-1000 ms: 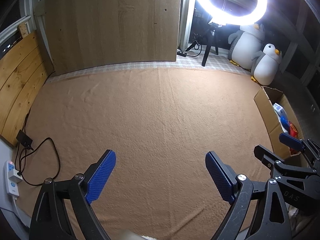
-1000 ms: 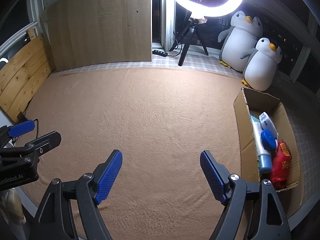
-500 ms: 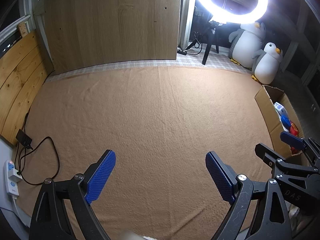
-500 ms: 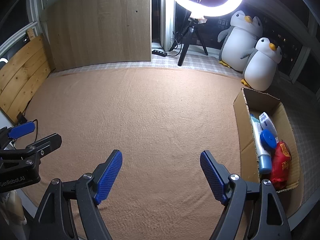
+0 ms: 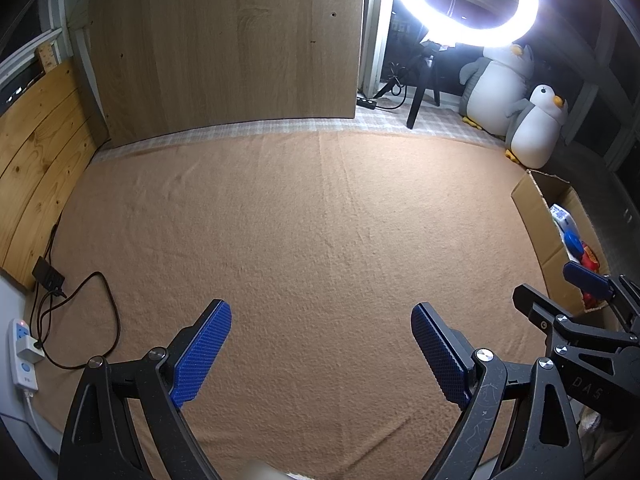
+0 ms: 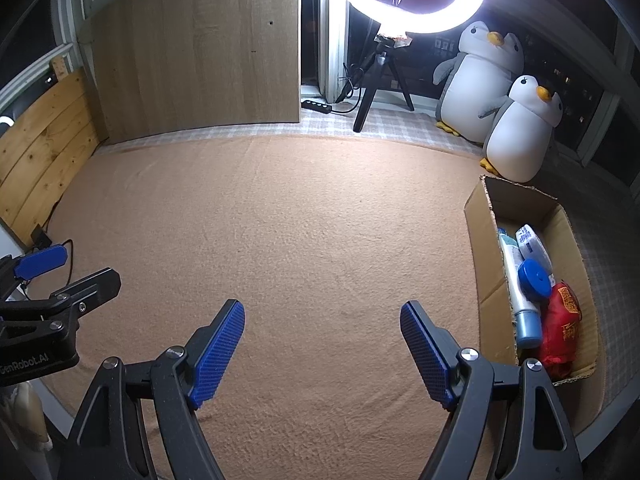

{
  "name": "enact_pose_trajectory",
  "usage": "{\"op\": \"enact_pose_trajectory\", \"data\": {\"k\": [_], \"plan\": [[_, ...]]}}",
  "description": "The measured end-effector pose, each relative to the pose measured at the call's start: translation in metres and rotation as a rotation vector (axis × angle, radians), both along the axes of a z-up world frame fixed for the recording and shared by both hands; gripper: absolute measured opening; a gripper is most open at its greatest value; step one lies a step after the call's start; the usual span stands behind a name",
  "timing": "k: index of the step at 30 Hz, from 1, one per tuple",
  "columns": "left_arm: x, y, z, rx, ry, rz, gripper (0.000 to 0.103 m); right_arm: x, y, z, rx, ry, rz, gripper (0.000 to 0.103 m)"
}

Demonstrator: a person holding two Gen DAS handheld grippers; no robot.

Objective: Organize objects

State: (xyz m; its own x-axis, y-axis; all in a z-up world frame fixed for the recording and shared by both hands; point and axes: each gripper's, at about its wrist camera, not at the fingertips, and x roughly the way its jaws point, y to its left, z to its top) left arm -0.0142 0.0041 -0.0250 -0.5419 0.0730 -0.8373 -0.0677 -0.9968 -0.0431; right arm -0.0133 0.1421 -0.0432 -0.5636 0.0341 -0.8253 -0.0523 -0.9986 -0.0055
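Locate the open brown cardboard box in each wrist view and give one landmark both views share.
Left wrist view: open brown cardboard box at the right edge, partly behind the other hand-held gripper.
Right wrist view: the box at right, fully visible, holding bottles and a red pouch.
Shared landmark: smaller white plush penguin just beyond it.

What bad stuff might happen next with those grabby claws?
The left gripper hangs near a loose black cable; it might snag it. The cardboard box looks crowded with bottles and a red pouch, so adding more could spill things out.
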Motion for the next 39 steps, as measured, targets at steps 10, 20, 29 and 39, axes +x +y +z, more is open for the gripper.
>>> {"op": "enact_pose_trajectory", "data": {"k": [10, 20, 29, 39], "plan": [[-0.0008, -0.0023, -0.0015, -0.001, -0.001, 0.001, 0.094, 0.0000, 0.0020, -0.0011, 0.008, -0.002, -0.019, 0.077], [-0.0008, -0.0014, -0.0018, -0.004, -0.004, 0.007, 0.095, -0.0001, 0.0019, -0.0015, 0.000, -0.006, -0.023, 0.077], [-0.0016, 0.0001, -0.0031, -0.011, -0.007, 0.003, 0.096, -0.0017, 0.0017, -0.0026, -0.001, -0.008, -0.023, 0.077], [-0.0059, 0.0005, -0.0071, -0.013, -0.013, 0.011, 0.096, -0.0035, 0.0024, -0.0047, -0.005, -0.012, -0.021, 0.077]]}}
